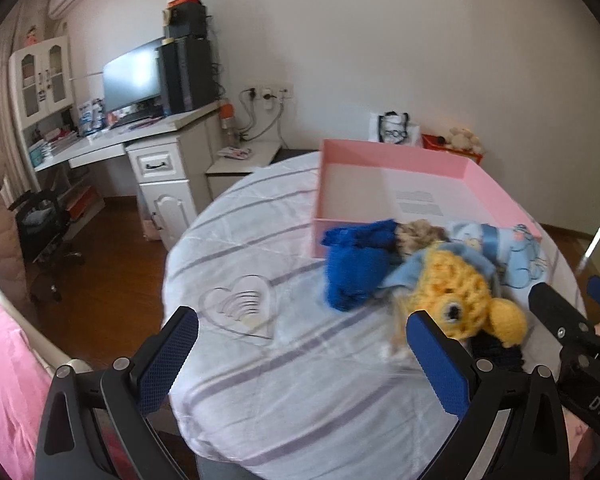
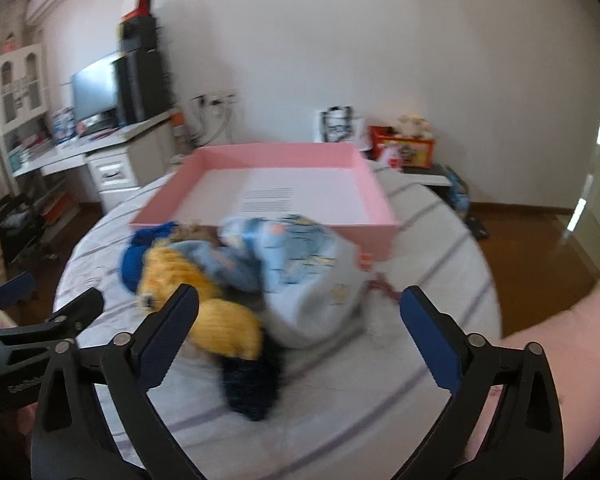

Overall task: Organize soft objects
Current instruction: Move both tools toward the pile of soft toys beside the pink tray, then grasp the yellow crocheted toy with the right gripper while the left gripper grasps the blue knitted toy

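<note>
Your shallow pink cardboard box (image 2: 374, 196) is empty, so nothing is organized yet. The pile, with the yellow crocheted toy (image 1: 460, 300), blue knitted piece (image 1: 354, 266) and light blue printed cloth (image 2: 296, 248), lies on the table just before it. Your left gripper (image 1: 302, 344) and right gripper (image 2: 300, 320) both stand wide open, holding nothing.

A round table (image 1: 260, 360) carries a shallow tray (image 1: 500, 184) at its far edge. A heap of soft things lies against the tray's near wall: a knitted cloth (image 1: 352, 264) at the left, a stuffed toy (image 1: 456, 292) in front, a blanket (image 1: 520, 252) at the right. A desk (image 1: 112, 140) stands behind the table, to the left.
</note>
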### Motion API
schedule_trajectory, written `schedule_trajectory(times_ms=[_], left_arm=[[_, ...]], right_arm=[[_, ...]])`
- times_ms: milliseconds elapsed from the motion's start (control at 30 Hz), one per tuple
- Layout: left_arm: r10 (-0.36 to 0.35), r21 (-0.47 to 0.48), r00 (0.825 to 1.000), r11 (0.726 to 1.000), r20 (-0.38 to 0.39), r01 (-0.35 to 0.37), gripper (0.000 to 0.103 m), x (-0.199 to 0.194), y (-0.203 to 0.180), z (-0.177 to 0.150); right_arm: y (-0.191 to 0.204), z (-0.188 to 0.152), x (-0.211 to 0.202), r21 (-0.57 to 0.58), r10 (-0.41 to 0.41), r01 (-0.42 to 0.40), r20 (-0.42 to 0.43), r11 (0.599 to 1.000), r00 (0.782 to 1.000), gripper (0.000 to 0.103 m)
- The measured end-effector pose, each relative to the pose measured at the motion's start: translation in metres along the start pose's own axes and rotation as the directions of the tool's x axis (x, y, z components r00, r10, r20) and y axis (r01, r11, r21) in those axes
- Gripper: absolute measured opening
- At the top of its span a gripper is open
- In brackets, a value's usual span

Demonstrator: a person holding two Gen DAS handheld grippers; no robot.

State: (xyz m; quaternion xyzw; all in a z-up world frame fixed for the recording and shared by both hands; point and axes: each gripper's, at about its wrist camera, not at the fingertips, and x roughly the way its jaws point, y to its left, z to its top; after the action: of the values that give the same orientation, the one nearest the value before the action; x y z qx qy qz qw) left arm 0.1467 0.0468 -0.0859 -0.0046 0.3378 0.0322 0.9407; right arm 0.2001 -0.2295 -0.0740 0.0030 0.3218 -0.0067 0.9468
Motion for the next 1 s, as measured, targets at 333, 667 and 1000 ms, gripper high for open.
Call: schedule_trajectory(times_ms=[333,667,1000], left_arm=[[0.018,-0.046,1.0,0.999,-0.023,-0.019,0.103,0.007,0.04,-0.008],[0.022,-0.097,0.997,0.995,-0.068,-0.028,0.103,0.021,0.064,-0.011],[0.009,-0.096,0.997,0.995,-0.079,-0.017,0.103,0.027,0.059,-0.009]], right_arm=[[0.042,0.0,0.034,-0.031,0.131,-0.135,-0.123,0.99,0.984,0.087],[0.061,-0.004,0.06,-0.037,0.105,-0.114,-0.196,0.993,0.975,0.086],[0.052,-0.006,0.061,-0.007,0.116,-0.12,-0.192,0.993,0.975,0.04]])
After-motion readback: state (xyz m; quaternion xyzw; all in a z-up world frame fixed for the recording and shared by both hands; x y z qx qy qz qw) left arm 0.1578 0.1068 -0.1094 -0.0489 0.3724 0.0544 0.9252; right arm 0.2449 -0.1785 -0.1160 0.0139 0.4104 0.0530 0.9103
